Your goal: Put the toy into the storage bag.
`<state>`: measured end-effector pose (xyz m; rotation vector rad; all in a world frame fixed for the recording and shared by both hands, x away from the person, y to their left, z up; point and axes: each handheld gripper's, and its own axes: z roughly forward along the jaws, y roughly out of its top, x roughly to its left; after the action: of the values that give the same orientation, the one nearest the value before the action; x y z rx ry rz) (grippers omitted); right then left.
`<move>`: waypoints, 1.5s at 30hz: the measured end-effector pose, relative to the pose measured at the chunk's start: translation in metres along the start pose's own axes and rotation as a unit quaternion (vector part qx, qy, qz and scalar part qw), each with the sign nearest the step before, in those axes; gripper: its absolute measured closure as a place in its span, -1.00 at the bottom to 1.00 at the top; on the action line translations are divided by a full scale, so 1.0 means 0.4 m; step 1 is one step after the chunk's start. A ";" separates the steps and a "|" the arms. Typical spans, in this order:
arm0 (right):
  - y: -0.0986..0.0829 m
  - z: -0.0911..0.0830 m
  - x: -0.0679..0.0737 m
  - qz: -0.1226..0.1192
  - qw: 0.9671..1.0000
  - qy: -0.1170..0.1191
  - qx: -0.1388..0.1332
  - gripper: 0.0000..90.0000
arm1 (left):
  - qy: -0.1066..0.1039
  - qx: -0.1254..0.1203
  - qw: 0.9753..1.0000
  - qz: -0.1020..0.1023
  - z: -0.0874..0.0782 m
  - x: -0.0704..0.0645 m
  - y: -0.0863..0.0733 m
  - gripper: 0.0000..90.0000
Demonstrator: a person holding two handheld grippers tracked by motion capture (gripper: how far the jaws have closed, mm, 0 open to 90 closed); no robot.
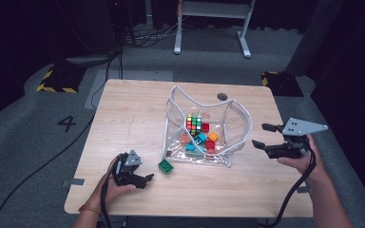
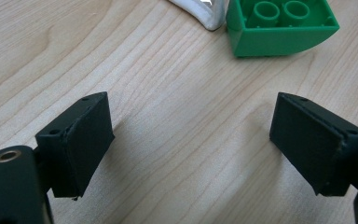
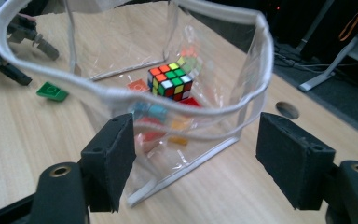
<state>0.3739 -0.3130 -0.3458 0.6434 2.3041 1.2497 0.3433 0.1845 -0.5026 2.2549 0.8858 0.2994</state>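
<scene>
Green brick (image 2: 279, 28) unlabelled; left gripper (image 2: 191, 140) and right gripper (image 3: 196, 158) both gape wide.

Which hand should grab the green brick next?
Probably the left. The left gripper is open and right beside the green brick on the table; the right gripper is across the clear bag.

Table brightly lit, surroundings dark; soft shadows; close views slightly blurred
</scene>
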 end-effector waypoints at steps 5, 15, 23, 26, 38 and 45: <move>-0.064 0.020 0.032 0.009 1.000 0.012 0.008 -0.36 | 0.000 0.000 1.000 -0.001 0.000 0.000 0.000 -0.70; -0.154 0.083 0.109 0.029 0.998 0.045 0.012 -0.30 | 0.001 0.000 1.000 0.000 0.000 0.000 0.000 -0.70; -0.175 0.164 0.206 0.013 0.996 0.083 0.023 -0.22 | 0.001 -0.001 1.000 -0.001 0.000 -0.001 0.000 -0.70; -0.166 0.196 0.233 0.010 0.995 0.100 0.025 -0.22 | 0.001 -0.001 1.000 -0.002 0.000 -0.001 0.000 -0.70; -0.119 0.333 0.370 -0.034 0.986 0.154 0.051 -0.14 | 0.000 0.000 1.000 -0.001 0.000 0.000 0.000 -0.70; -0.077 0.415 0.424 -0.070 0.982 0.169 0.046 -0.14 | 0.001 0.000 1.000 0.000 0.000 0.000 0.000 -0.70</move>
<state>0.3287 -0.1206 -0.4808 0.3061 2.6440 1.2727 0.3432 0.1845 -0.5026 2.2543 0.8874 0.3003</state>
